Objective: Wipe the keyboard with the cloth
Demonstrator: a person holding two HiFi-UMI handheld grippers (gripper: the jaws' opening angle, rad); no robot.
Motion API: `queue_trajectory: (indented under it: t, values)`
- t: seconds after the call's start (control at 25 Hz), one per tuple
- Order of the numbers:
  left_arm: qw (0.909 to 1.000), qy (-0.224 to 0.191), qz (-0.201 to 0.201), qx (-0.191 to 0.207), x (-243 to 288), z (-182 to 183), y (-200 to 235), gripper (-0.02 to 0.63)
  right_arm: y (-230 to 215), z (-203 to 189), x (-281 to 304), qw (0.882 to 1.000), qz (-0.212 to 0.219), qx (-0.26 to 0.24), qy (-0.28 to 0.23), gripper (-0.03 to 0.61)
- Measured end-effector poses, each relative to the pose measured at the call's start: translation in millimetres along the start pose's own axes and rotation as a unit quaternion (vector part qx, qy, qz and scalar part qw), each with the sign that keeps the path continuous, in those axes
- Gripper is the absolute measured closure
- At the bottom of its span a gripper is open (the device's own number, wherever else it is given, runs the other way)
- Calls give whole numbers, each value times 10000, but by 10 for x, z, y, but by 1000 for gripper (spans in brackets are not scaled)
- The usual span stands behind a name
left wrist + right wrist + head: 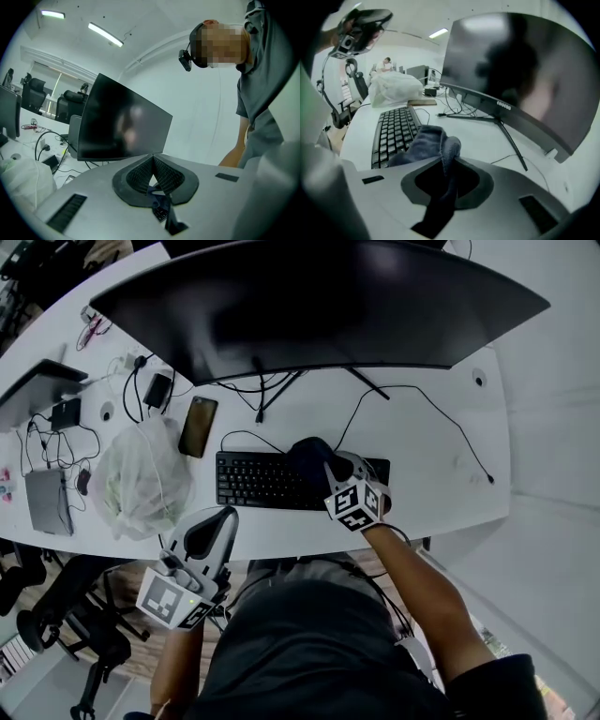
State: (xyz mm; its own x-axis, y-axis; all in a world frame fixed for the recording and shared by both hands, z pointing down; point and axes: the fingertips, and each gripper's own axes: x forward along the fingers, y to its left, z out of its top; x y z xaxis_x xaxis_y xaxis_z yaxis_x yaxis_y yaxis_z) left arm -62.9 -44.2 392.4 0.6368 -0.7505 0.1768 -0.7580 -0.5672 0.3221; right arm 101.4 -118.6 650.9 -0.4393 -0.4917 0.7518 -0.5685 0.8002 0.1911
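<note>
The black keyboard [258,481] lies on the white desk [441,474] in front of the monitor. A dark blue-grey cloth [311,458] rests bunched on the keyboard's right half. My right gripper [330,471] points down at it and is shut on the cloth [433,143], whose folds bulge out past the jaws over the keys [393,131]. My left gripper [225,517] hovers at the desk's near edge, left of the keyboard. In the left gripper view its jaws [153,158] meet at the tips with nothing between them.
A wide curved monitor [319,306] on a thin-legged stand spans the back of the desk. A white plastic bag [141,479], a phone [198,426], cables and chargers [141,390] and a laptop [47,501] crowd the left side. Office chairs [84,634] stand below the desk edge.
</note>
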Motion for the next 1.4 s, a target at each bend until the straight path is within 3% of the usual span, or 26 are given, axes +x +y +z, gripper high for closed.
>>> queue_trajectory:
  t: [0.08,0.2,0.28,0.36,0.48,0.56,0.8,0.88,1.0,1.08,1.16,1.28,1.32,1.4]
  values:
    - [10000,-27,-27,25,25,39,-15,609,127,-90,-61,9998,49,166,29,531]
    - [10000,-65,-17,-12,24,58,24,609,779,-359,-393,9989,443,127,45,532]
    - [10000,-44,11,-57,-3,21,60,609,985,-438,-482,9974,701,125,130,532]
    - [10000,9,16,-94,-8,-33,70,609,812,-309,-367,9976,688,41,91,532]
    - [9999,75,-65,-90,58,-51,21,609,234,25,-28,9996,233,-125,-105,532]
    - [9999,57,-108,-38,100,-16,-25,609,112,101,79,9998,185,-35,-83,532]
    - [10000,-19,25,-82,46,24,44,609,1211,-255,-392,9902,1383,-158,113,532]
    - [9999,24,68,-101,39,-15,82,609,1031,-129,-292,9920,1250,-191,6,532]
    - [9999,71,35,-69,73,-30,67,609,373,178,3,9984,491,-167,-235,532]
    - [10000,65,8,-29,92,-4,35,609,236,186,86,9992,347,47,-176,532]
    - [10000,36,18,-28,90,32,23,609,565,70,-50,9979,626,80,-165,532]
    - [10000,-5,50,-70,77,52,70,609,1255,-128,-326,9898,1411,-192,-26,532]
    - [9999,5,64,-83,65,37,90,609,1326,-132,-343,9879,1529,-244,-6,532]
    - [9999,41,75,-107,55,-3,119,609,1102,13,-225,9911,1296,-279,-153,532]
